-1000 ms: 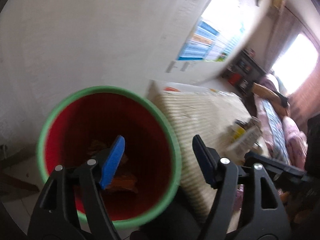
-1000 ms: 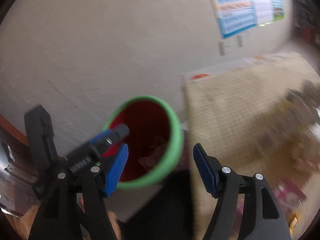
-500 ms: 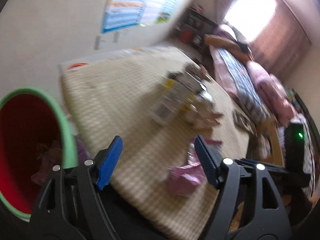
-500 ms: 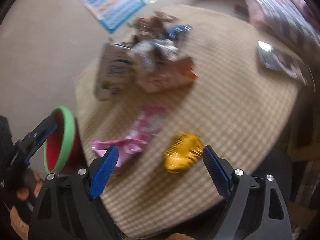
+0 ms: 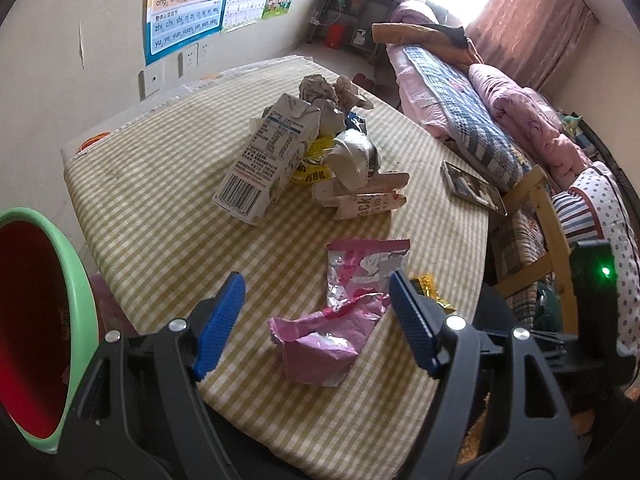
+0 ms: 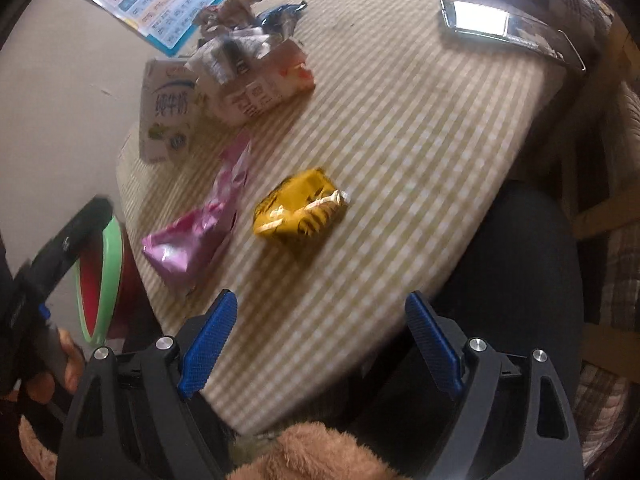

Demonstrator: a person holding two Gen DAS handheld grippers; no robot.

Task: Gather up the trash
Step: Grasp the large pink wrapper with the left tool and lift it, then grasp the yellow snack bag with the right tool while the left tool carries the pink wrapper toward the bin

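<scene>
Both tongs have swung away from the bin and now point down at the table (image 5: 152,216); the right gripper's jaws have just been opening, with nothing between them. The left gripper (image 5: 316,320) stands wide and empty above the near edge, the crumpled pink wrapper (image 5: 340,320) lying on the checked cloth just beyond its blue pads. The right gripper (image 6: 320,344) is likewise wide and empty over the near edge, with the yellow wrapper (image 6: 300,208) on the cloth ahead of it and the pink one to its left. Farther in, toward the middle of the table, a milk carton (image 5: 268,160) lies on its side against a heap of crumpled paper and flattened boxes (image 5: 352,168). A phone (image 5: 472,188) rests at the right edge. The red bin with green rim (image 5: 48,328) stands off the table's left edge; its contents cannot be made out.
</scene>
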